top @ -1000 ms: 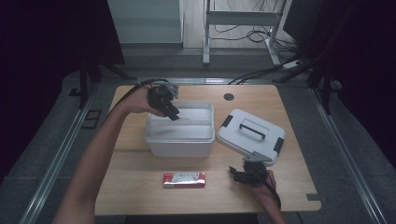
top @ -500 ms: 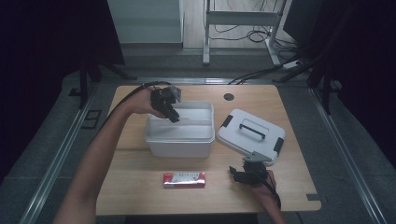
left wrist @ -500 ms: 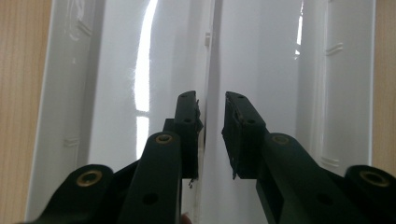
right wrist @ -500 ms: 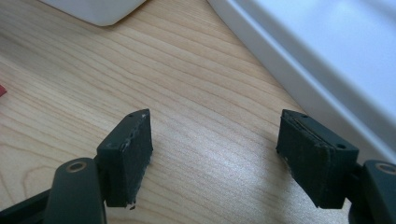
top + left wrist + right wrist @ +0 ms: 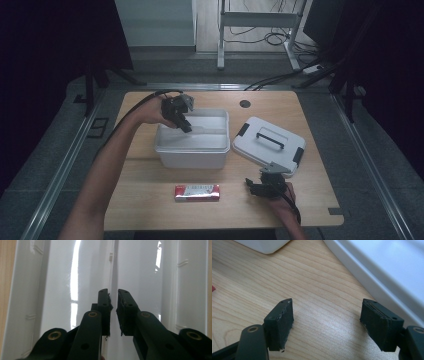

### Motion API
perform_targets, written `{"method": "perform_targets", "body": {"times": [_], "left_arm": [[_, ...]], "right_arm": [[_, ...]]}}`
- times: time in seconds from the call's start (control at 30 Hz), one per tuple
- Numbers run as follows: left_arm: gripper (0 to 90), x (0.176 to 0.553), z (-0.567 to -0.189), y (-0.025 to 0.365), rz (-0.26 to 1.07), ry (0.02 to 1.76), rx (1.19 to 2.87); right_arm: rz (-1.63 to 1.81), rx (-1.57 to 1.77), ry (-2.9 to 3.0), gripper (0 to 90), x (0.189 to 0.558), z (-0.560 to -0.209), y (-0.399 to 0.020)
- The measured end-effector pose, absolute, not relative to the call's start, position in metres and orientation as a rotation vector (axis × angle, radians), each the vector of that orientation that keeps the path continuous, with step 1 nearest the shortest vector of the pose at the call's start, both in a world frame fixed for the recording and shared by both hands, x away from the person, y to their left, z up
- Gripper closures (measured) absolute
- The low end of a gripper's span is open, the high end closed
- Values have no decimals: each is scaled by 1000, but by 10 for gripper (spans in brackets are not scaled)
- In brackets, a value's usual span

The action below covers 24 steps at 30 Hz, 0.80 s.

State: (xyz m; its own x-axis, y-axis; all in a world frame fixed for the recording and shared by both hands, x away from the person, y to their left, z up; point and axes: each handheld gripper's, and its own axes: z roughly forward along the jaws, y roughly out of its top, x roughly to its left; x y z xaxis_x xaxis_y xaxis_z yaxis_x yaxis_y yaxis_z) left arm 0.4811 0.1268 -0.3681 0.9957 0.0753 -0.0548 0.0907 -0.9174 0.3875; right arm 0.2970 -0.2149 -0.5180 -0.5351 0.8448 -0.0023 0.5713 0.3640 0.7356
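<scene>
A white plastic bin [image 5: 192, 150] stands open mid-table, with a thin white divider [image 5: 212, 131] running across its inside. My left gripper [image 5: 186, 128] reaches down into the bin at the divider's left end. In the left gripper view the bin wall [image 5: 30, 290] and the divider [image 5: 112, 262] are close ahead. There my left gripper [image 5: 113, 292] has just been closing: its jaws stand a narrow slit apart, and the divider's top edge runs into that slit. My right gripper [image 5: 258, 185] rests open on the wood with nothing between its jaws, as the right gripper view [image 5: 327, 312] confirms.
The bin's white lid [image 5: 270, 142] with a dark handle lies right of the bin, and its edge [image 5: 387, 267] is just beyond my right gripper. A red packet [image 5: 197, 192] lies in front of the bin. A round cable hole [image 5: 244, 104] sits near the far edge.
My left gripper has edged slightly lower into the bin. The right hand, lid and red packet have stayed put.
</scene>
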Motion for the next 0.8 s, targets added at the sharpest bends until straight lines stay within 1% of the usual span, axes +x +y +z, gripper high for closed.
{"method": "perform_targets", "body": {"times": [0.37,0.8], "left_arm": [[878,483,-373,128,-76,148,2727],[890,483,-378,129,-86,149,2719]], "right_arm": [[985,1237,2250,263,297,-518,-215],[984,1236,2249,263,297,-518,-215]]}}
